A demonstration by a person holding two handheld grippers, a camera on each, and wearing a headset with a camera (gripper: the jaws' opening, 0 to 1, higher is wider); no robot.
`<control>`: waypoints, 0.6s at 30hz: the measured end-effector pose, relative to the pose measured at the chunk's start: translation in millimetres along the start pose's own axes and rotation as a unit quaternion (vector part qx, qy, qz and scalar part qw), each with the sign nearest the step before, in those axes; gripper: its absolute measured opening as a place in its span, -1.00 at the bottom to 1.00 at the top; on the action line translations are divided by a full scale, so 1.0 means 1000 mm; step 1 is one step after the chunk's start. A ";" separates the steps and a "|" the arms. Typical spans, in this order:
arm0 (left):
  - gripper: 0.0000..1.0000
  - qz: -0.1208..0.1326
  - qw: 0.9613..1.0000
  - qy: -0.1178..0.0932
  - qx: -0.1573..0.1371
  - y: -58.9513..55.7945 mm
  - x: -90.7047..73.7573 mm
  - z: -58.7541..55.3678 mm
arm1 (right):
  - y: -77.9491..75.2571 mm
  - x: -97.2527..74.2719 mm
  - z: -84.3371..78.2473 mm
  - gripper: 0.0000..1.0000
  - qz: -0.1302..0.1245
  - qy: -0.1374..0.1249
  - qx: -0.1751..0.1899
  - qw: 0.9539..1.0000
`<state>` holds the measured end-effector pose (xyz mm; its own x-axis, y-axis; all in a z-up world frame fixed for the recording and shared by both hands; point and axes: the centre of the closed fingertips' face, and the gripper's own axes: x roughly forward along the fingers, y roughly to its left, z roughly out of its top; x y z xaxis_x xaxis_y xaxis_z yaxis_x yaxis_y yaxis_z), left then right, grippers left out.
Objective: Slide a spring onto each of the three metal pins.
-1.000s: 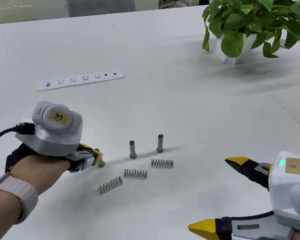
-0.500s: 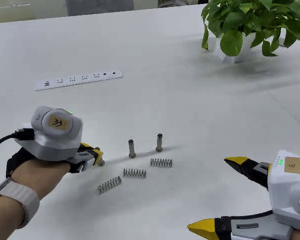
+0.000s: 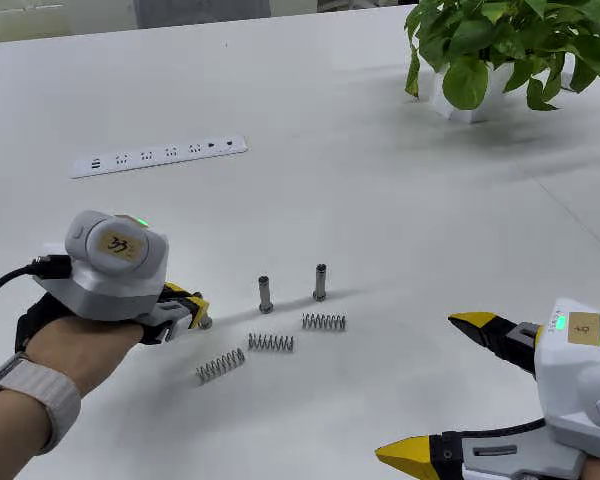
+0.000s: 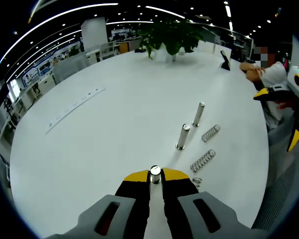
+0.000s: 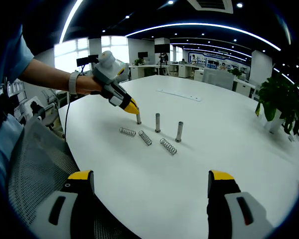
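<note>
Open-plan office. Big white table [image 3: 380,180] carrying a power strip [image 3: 160,157] and a potted plant [image 3: 500,50]. Long ceiling light strips [image 5: 204,25] overhead, rows of desks [image 5: 209,75] and a pillar [image 5: 259,64] behind, bright windows [image 5: 72,52], mesh chair [image 5: 35,164] at the table edge.

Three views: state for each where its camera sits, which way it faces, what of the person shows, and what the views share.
Head view: on the headset, looking forward and down at the table; shows the left gripper, left hand and open right gripper.
Left gripper view: on the left gripper, facing along its jaws, shut on one pin, toward the plant.
Right gripper view: on the right gripper, facing between its open jaws toward the left arm.
Shared: all show the pins and springs.
</note>
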<state>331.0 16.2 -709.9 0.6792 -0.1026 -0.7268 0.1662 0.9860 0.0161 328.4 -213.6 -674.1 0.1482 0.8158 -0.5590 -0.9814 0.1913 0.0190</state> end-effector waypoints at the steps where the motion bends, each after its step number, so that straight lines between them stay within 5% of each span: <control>1: -0.83 0.000 1.000 0.001 0.002 -0.001 -0.001 0.000 | 0.000 0.000 0.000 0.92 0.000 0.000 0.000 1.000; 18: -0.64 -0.009 1.000 -0.008 -0.005 -0.003 0.000 0.001 | 0.002 0.001 0.001 0.92 0.000 0.001 0.000 1.000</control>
<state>331.4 13.4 -708.8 0.6873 -0.1222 -0.7160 0.1713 0.9852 -0.0037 326.3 -212.3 -673.6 0.1485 0.8151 -0.5599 -0.9812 0.1922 0.0195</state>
